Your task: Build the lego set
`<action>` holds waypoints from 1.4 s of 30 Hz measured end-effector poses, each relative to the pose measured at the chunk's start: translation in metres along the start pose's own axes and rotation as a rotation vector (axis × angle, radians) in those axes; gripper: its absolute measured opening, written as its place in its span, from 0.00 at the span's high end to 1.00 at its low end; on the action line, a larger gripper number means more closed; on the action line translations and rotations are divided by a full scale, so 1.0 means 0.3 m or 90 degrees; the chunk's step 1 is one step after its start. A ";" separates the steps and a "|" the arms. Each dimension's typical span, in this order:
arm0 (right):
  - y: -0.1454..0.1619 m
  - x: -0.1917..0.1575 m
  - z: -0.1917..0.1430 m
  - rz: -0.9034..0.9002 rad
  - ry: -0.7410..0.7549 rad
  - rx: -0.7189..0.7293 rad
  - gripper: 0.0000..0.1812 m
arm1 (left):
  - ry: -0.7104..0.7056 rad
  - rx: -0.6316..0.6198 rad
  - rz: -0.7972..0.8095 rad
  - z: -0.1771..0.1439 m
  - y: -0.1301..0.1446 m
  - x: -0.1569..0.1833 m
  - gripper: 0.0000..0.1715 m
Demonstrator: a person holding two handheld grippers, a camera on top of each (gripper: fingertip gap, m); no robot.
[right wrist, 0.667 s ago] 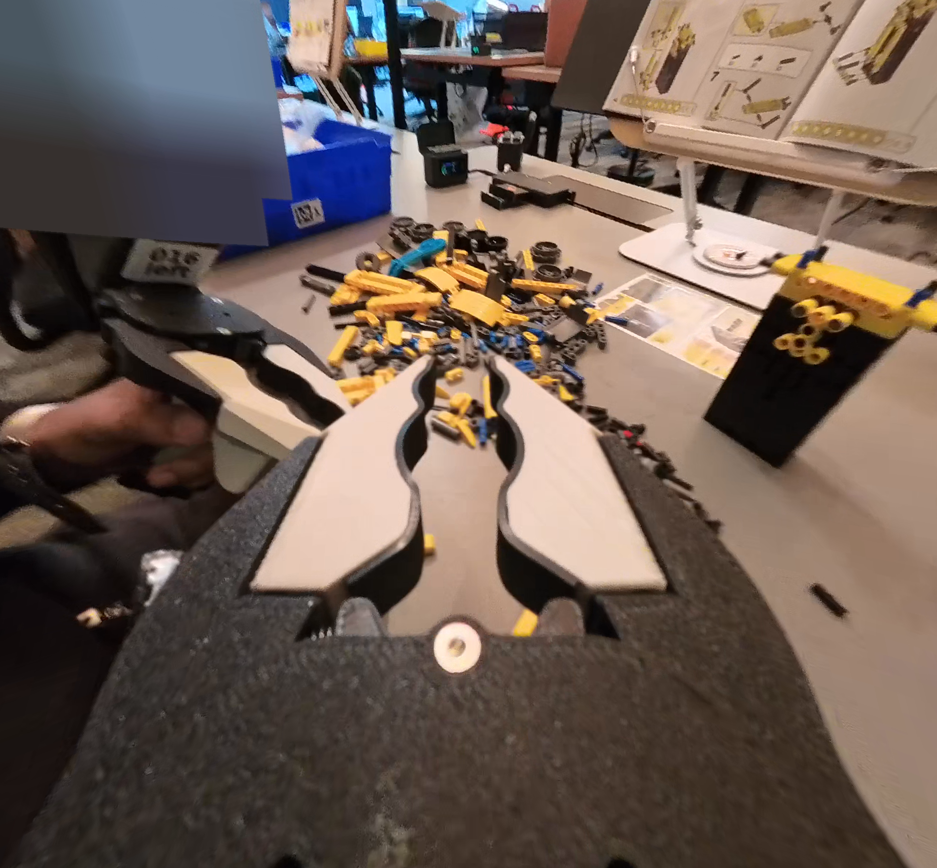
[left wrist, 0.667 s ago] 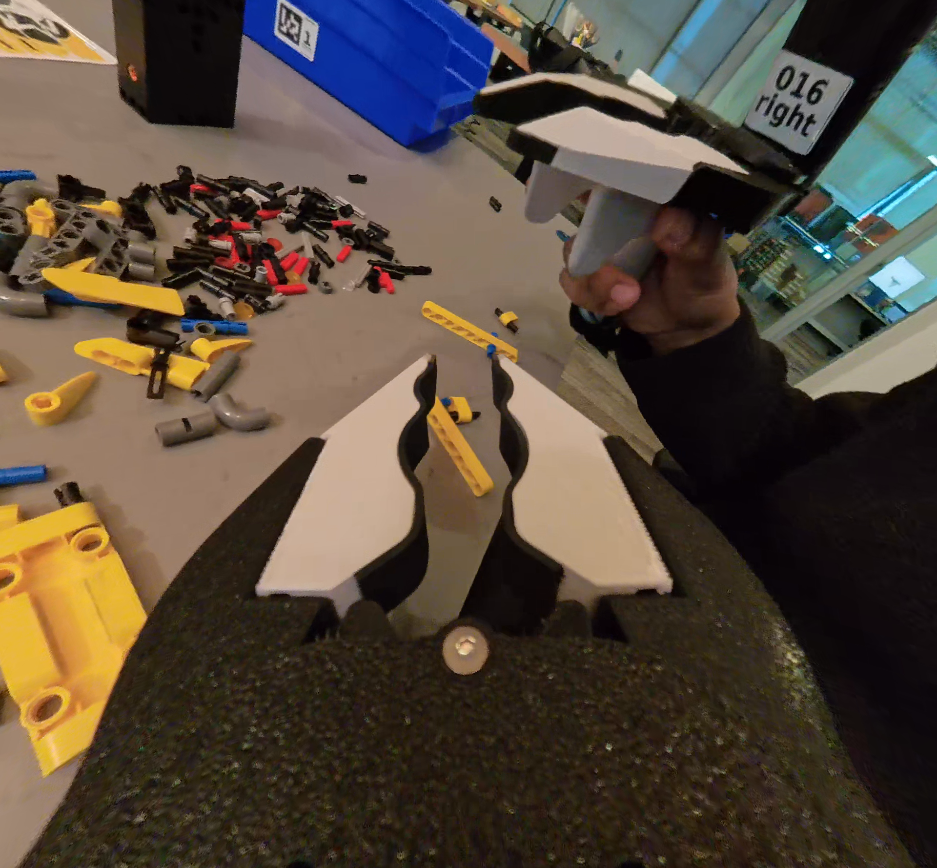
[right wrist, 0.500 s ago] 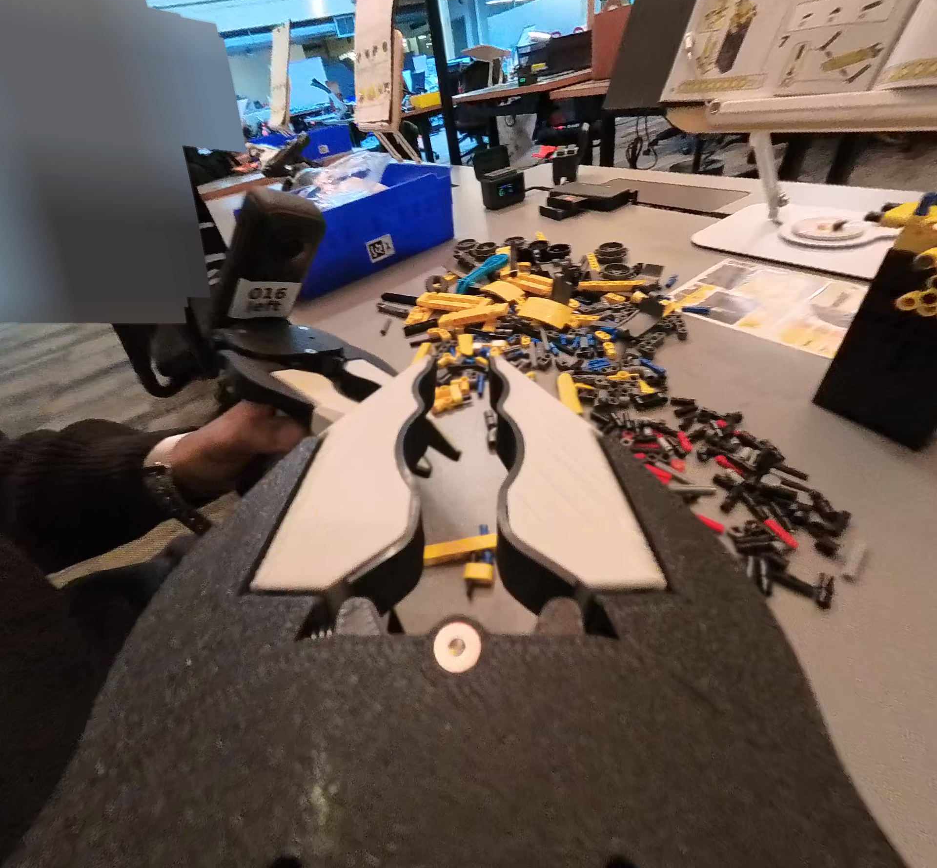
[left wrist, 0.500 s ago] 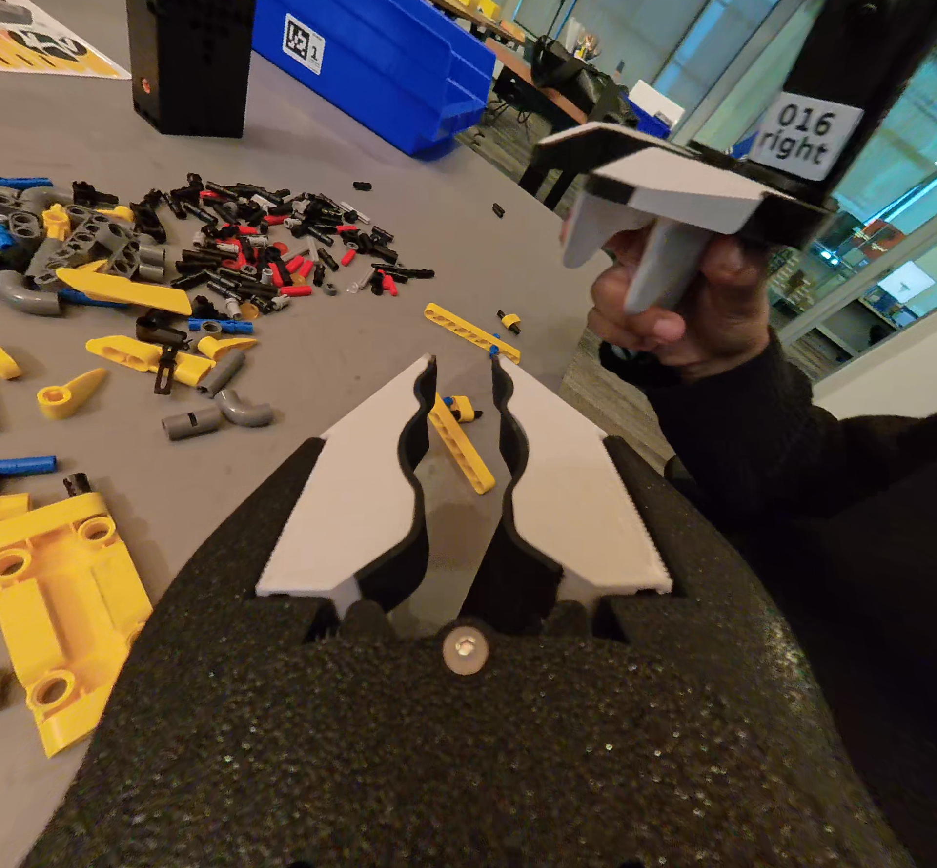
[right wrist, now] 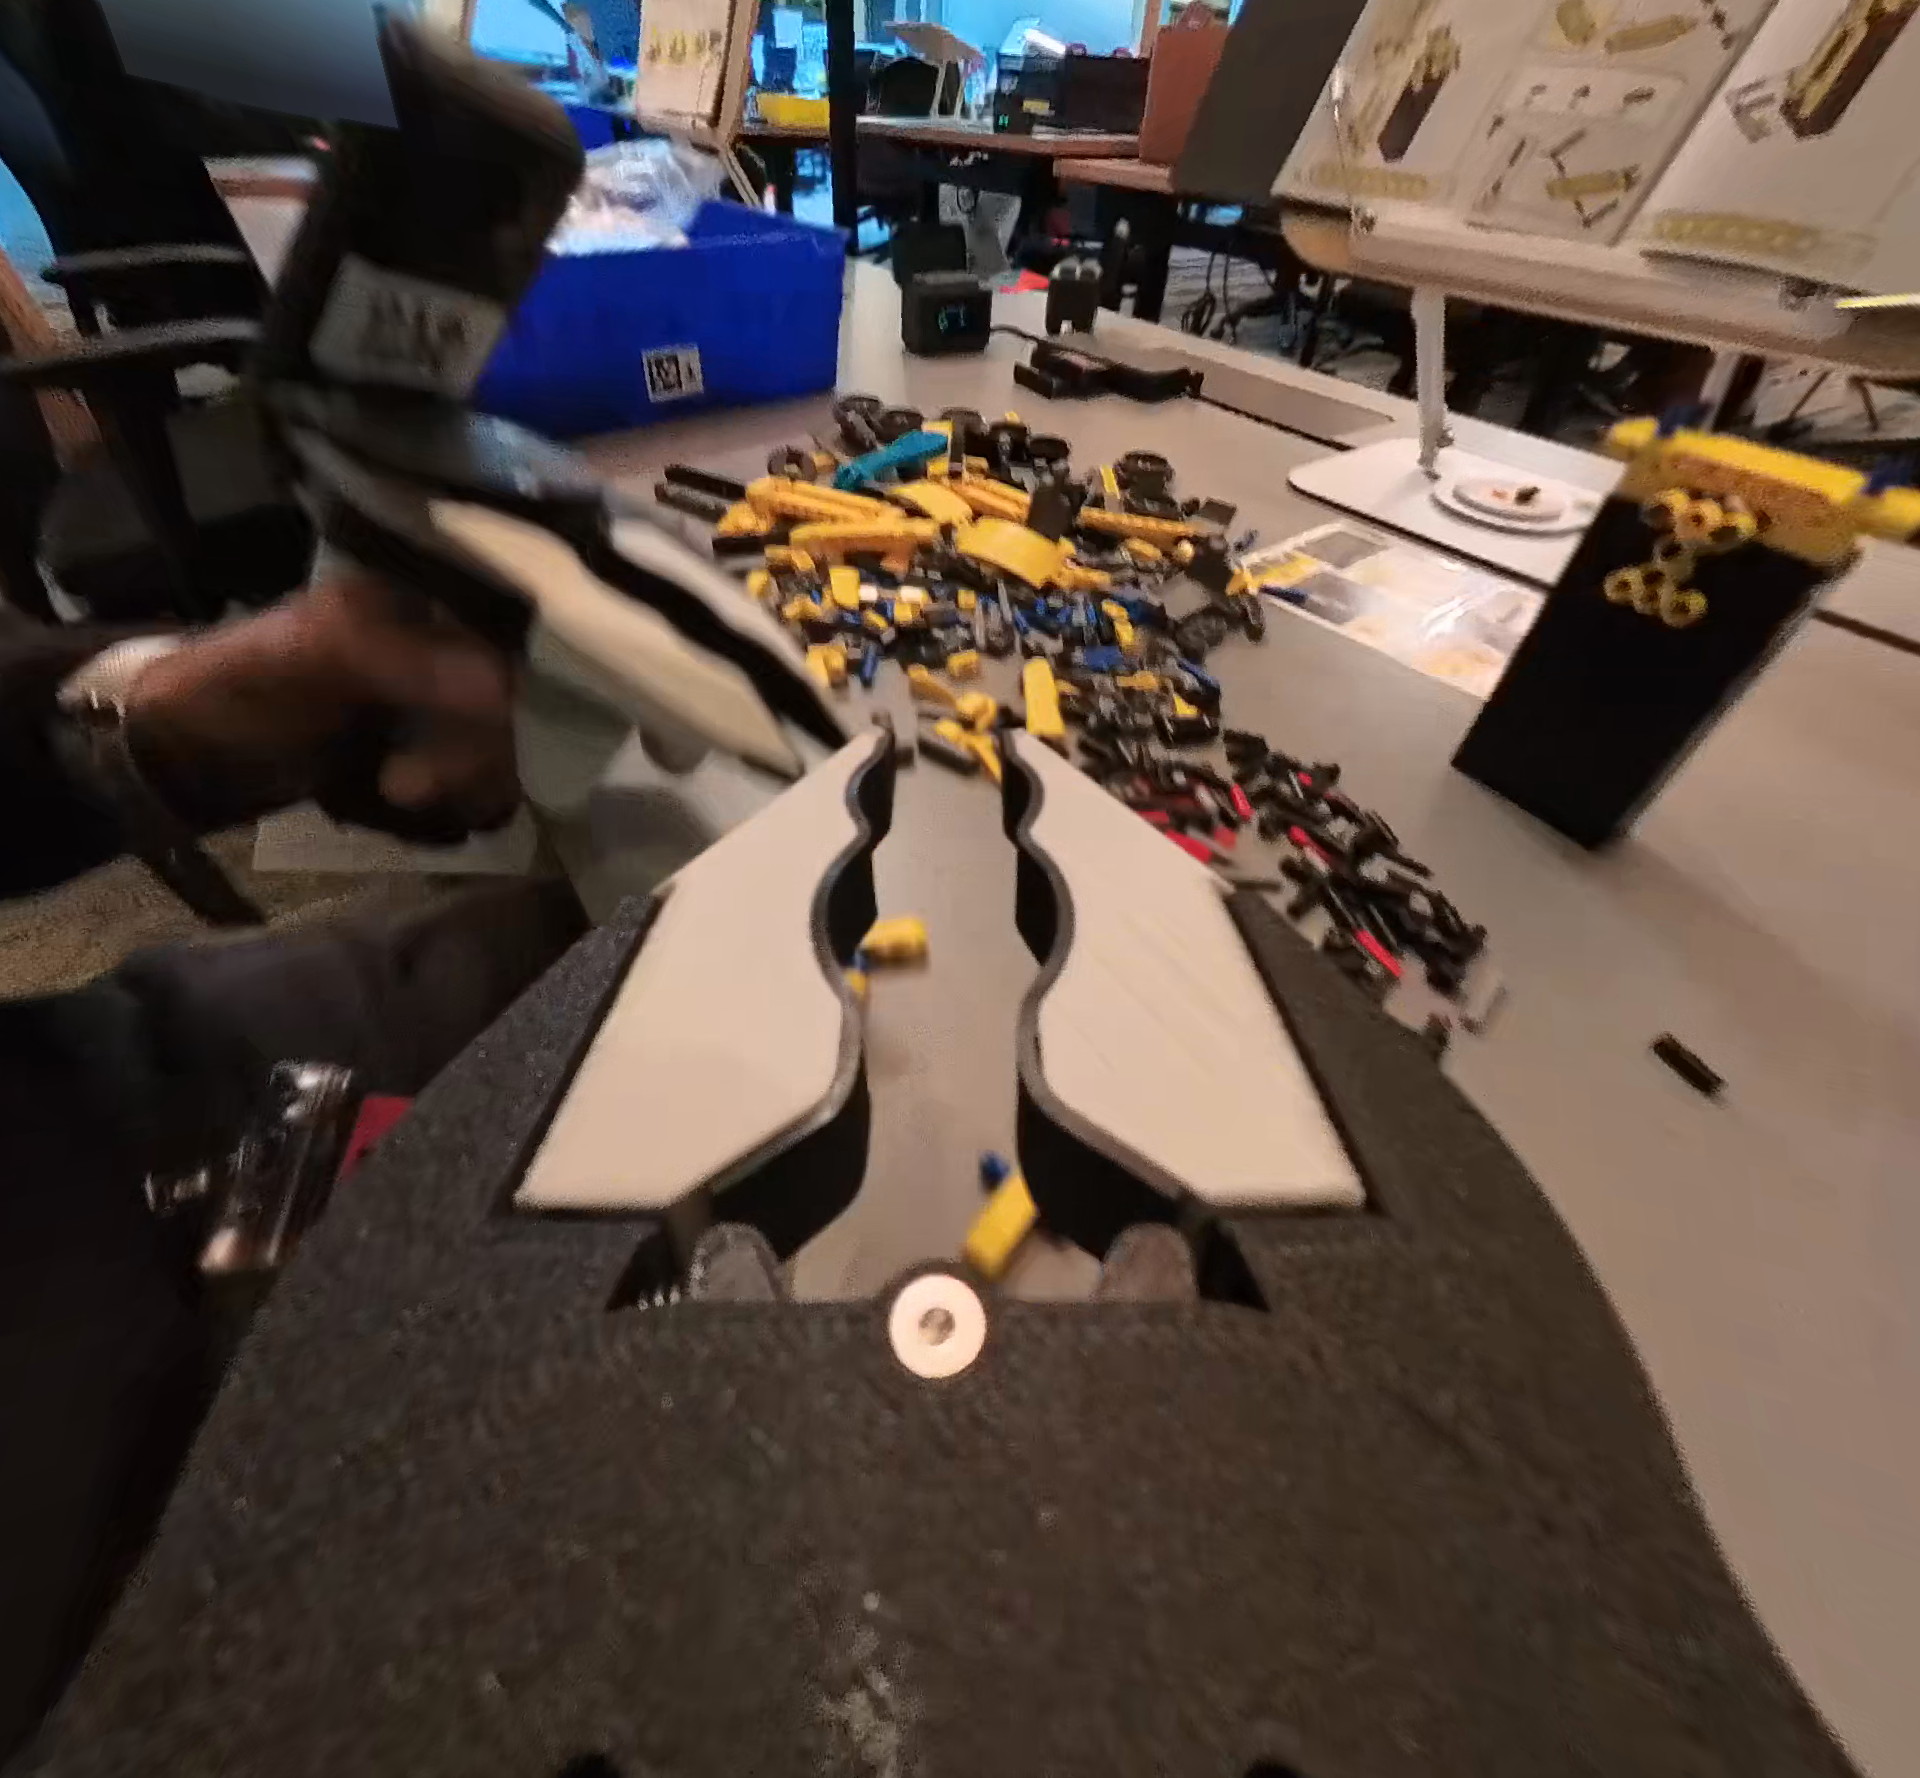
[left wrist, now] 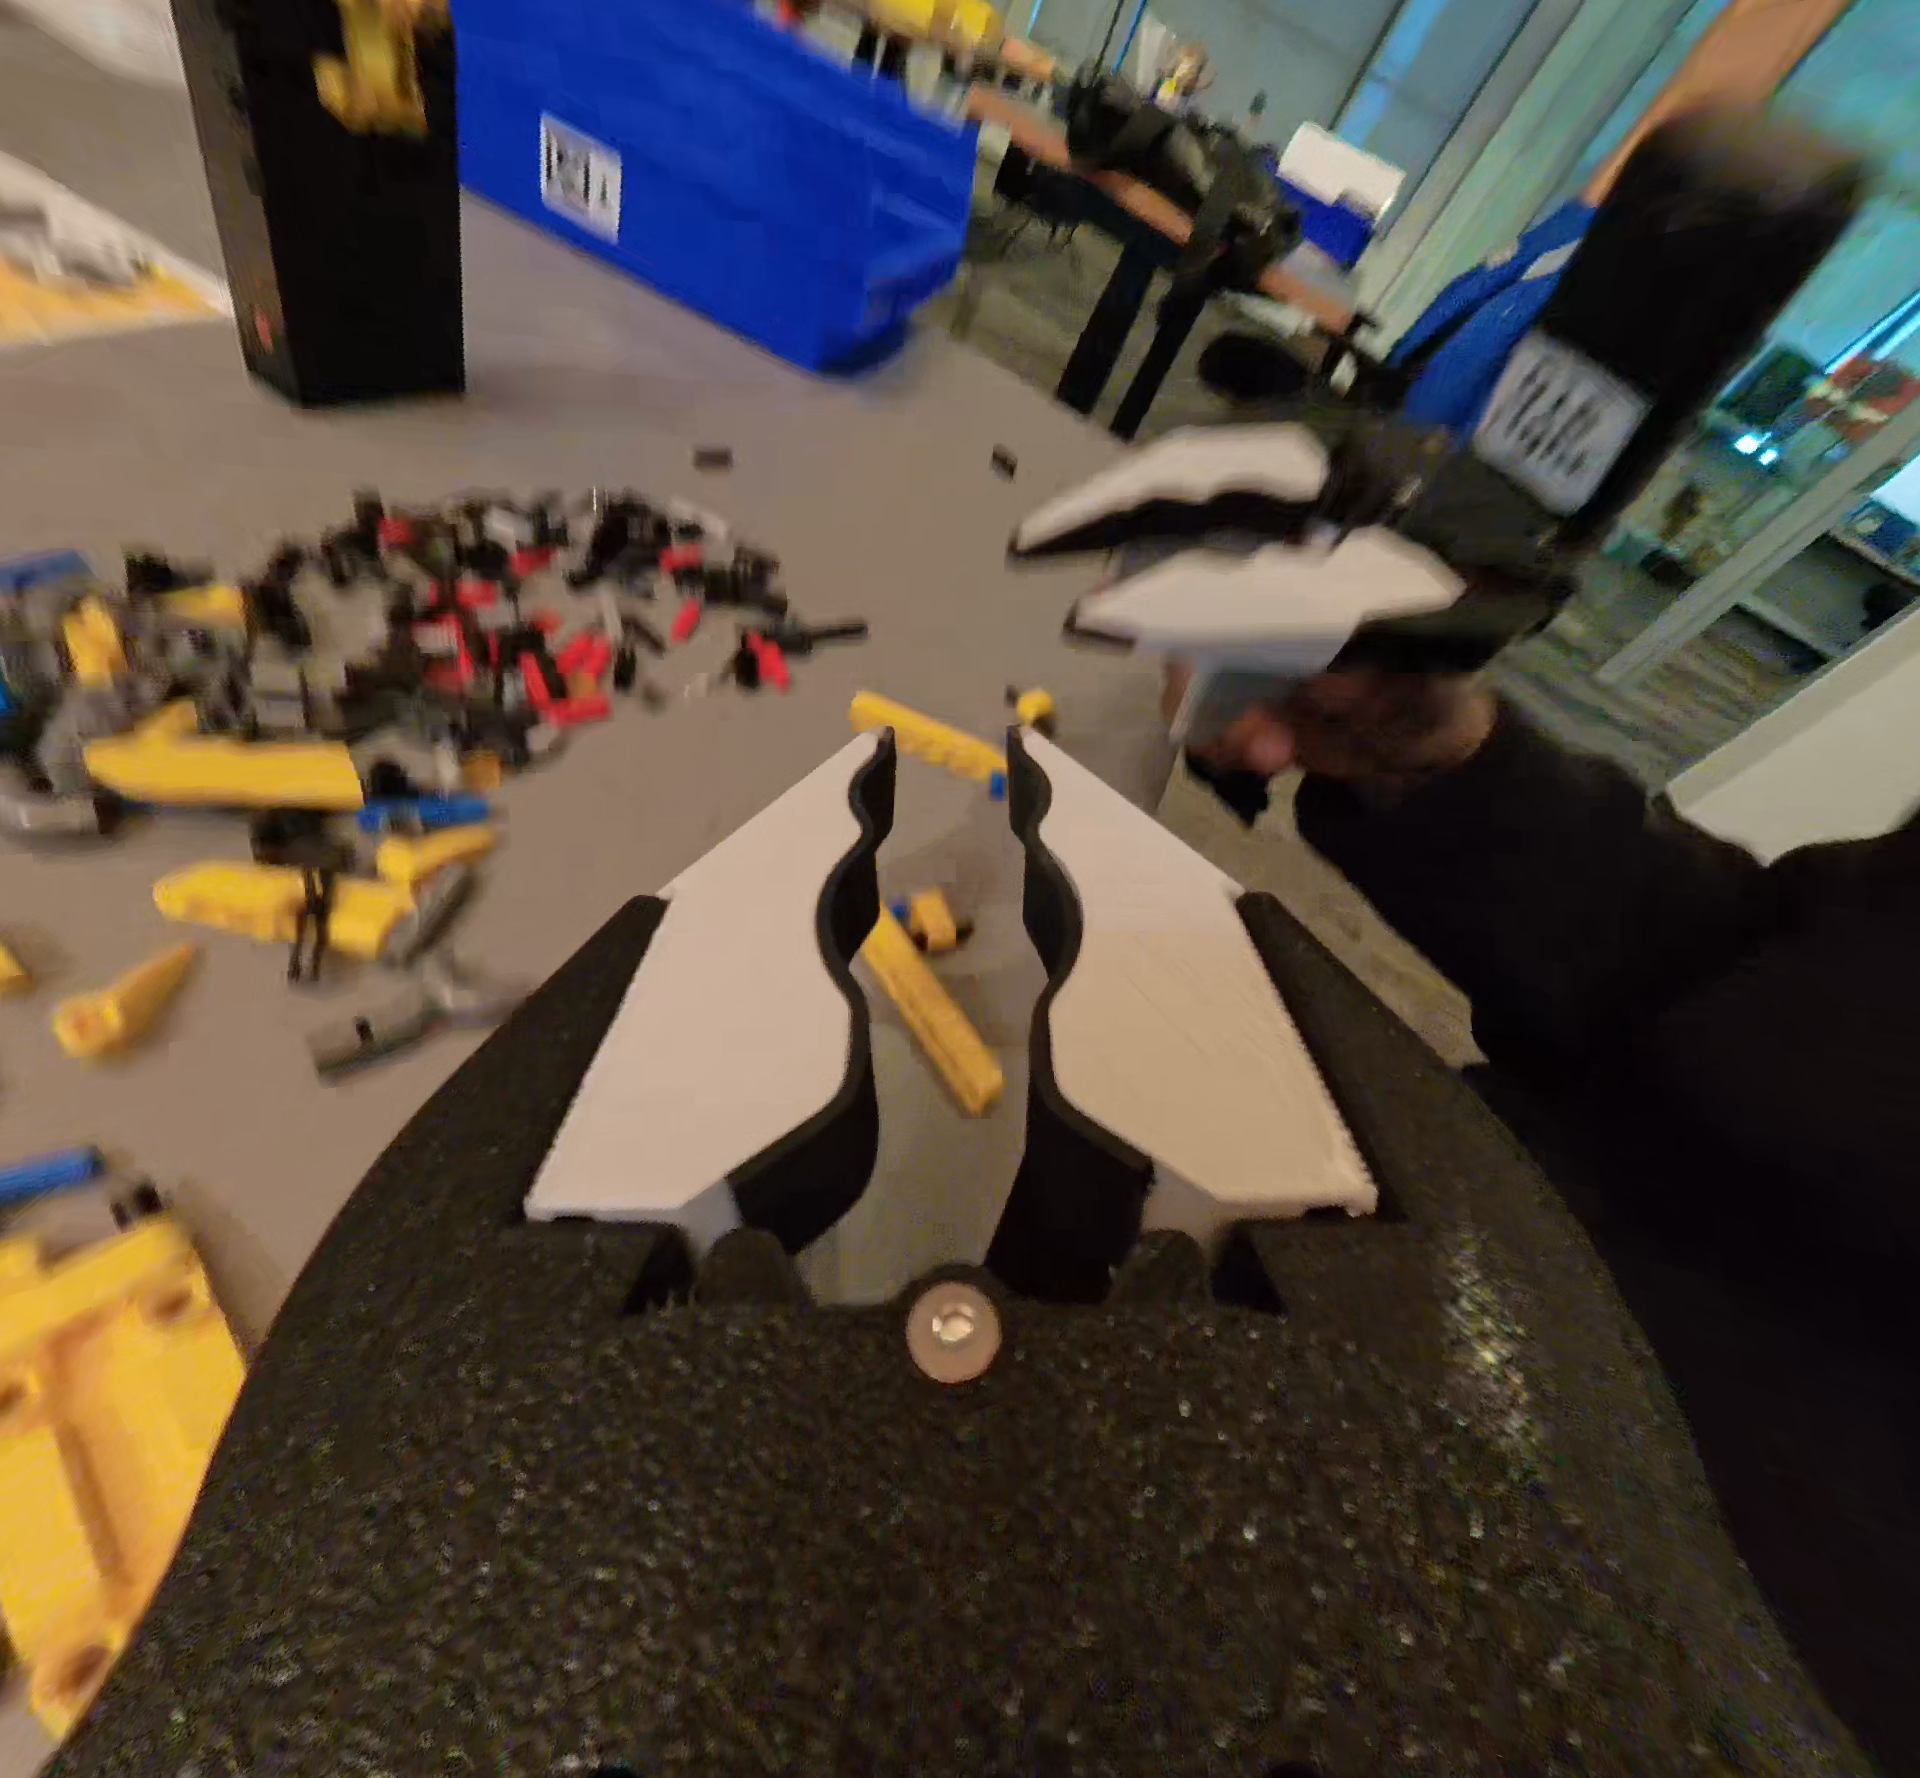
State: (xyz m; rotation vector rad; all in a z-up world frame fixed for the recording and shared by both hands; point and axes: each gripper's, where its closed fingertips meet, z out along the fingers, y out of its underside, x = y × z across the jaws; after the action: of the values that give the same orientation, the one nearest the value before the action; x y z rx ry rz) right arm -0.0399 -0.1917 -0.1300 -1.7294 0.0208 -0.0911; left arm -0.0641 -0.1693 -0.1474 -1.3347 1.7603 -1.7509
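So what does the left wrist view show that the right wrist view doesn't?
Only the left view: the big yellow plate at the near left and the long yellow beam under the open left gripper.

Only the right view: the instruction booklet on its stand and the open right gripper's own fingers close up.

Both: the blue bin, black block, and parts pile.

Blue bin (right wrist: 665,326), instruction booklet (right wrist: 1558,66), grey table (right wrist: 1714,1001)
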 end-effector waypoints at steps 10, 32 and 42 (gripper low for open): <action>-0.131 0.268 -0.097 0.131 -0.052 0.184 0.91 | -0.035 0.066 0.020 0.042 -0.186 -0.170 0.88; -0.058 0.498 -0.014 0.138 0.099 0.155 1.00 | 0.014 0.141 -0.078 0.040 -0.235 -0.252 0.88; -0.079 0.485 -0.019 0.121 0.091 0.185 1.00 | 0.039 0.183 -0.024 0.011 -0.267 -0.197 0.88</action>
State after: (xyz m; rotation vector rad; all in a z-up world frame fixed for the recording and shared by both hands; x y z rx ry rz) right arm 0.1039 -0.2031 -0.0987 -1.4210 0.2637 -0.0733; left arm -0.0009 -0.1105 -0.0975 -1.2102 1.4511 -1.9947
